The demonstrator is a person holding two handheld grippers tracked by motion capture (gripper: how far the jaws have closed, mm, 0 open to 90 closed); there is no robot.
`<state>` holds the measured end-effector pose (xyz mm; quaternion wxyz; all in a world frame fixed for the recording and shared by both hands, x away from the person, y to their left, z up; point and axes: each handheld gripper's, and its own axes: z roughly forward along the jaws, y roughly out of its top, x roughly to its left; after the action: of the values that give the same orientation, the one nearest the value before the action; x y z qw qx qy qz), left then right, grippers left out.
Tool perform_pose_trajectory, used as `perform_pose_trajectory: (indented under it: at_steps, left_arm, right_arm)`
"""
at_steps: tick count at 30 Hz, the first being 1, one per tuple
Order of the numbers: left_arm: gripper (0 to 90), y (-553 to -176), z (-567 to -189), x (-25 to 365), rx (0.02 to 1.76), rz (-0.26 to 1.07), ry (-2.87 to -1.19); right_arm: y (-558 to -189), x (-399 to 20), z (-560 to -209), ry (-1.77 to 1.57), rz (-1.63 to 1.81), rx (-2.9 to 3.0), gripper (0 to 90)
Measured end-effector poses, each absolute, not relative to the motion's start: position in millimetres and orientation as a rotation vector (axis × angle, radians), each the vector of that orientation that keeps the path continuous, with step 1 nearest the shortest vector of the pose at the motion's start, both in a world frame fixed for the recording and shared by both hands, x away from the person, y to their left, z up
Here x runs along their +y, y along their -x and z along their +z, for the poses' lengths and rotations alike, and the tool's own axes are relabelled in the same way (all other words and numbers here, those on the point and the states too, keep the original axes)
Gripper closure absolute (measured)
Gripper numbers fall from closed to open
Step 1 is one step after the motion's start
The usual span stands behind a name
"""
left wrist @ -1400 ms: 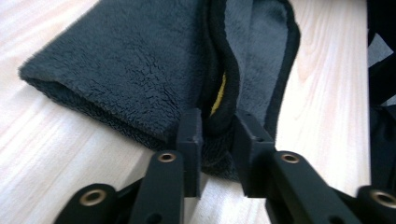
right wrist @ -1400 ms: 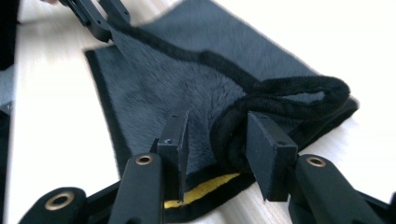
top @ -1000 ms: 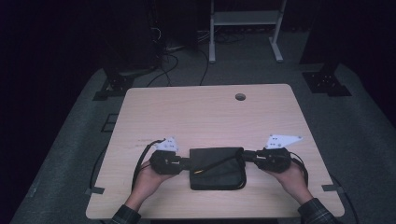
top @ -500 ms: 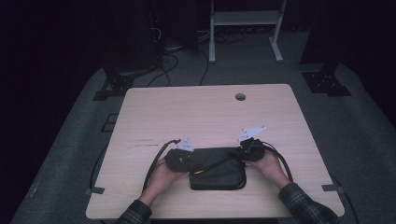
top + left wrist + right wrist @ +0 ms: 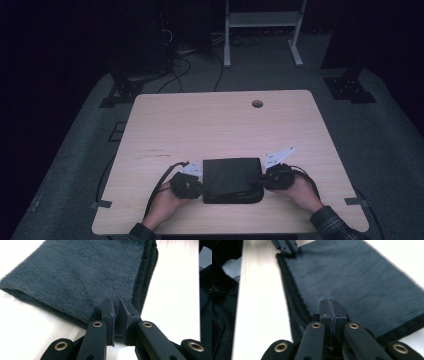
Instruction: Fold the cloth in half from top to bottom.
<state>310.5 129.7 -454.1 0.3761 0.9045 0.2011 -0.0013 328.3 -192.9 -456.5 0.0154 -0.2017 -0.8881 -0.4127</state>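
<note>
Since half a second ago you have spread your hands back apart, and the folded dark plush cloth (image 5: 232,180) now lies as a neat rectangle near the front edge of the pale wooden bench (image 5: 220,125). Your left gripper (image 5: 116,315) sits at the cloth's left edge, jaws a narrow slit apart with the fuzzy edge behind them; I cannot tell whether they pinch it. Your right gripper (image 5: 329,312) is clenched at the right edge, jaws pressed together over the short, dense pile.
</note>
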Motion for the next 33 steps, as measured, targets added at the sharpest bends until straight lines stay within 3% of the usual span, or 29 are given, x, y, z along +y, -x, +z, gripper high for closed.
perform_pose_trajectory:
  at_steps: [10,14,18,19,20,24,25,26,33]
  left_arm:
    - [75.1,-301,-455,137,0.513,0.036,-2.331]
    - [64.0,-300,-448,142,0.536,0.069,-2.286]
    - [46.6,-300,-447,149,0.580,0.108,-2.263]
    - [42.3,-300,-447,149,0.580,0.108,-2.263]
    - [36.7,-300,-446,153,0.597,0.128,-2.256]
    - [24.7,-301,-444,166,0.649,0.201,-2.226]
    - [22.3,-301,-444,166,0.649,0.201,-2.226]
    - [17.2,-301,-442,174,0.693,0.262,-2.205]
    - [1.4,-299,-446,202,0.779,0.346,-2.177]
  right_arm:
    - [-305,-198,-464,0.598,-1.223,-2.806,87.2]
    - [-306,-204,-457,0.657,-1.309,-2.791,71.6]
    - [-310,-215,-450,0.766,-1.404,-2.796,52.8]
    - [-310,-215,-450,0.766,-1.404,-2.796,52.8]
    - [-313,-222,-448,0.838,-1.440,-2.803,40.1]
    - [-315,-229,-448,0.960,-1.450,-2.804,23.9]
    - [-315,-229,-448,0.960,-1.450,-2.804,23.9]
    - [-315,-232,-448,1.022,-1.436,-2.815,16.3]
    - [-316,-251,-448,1.183,-1.443,-2.812,8.3]
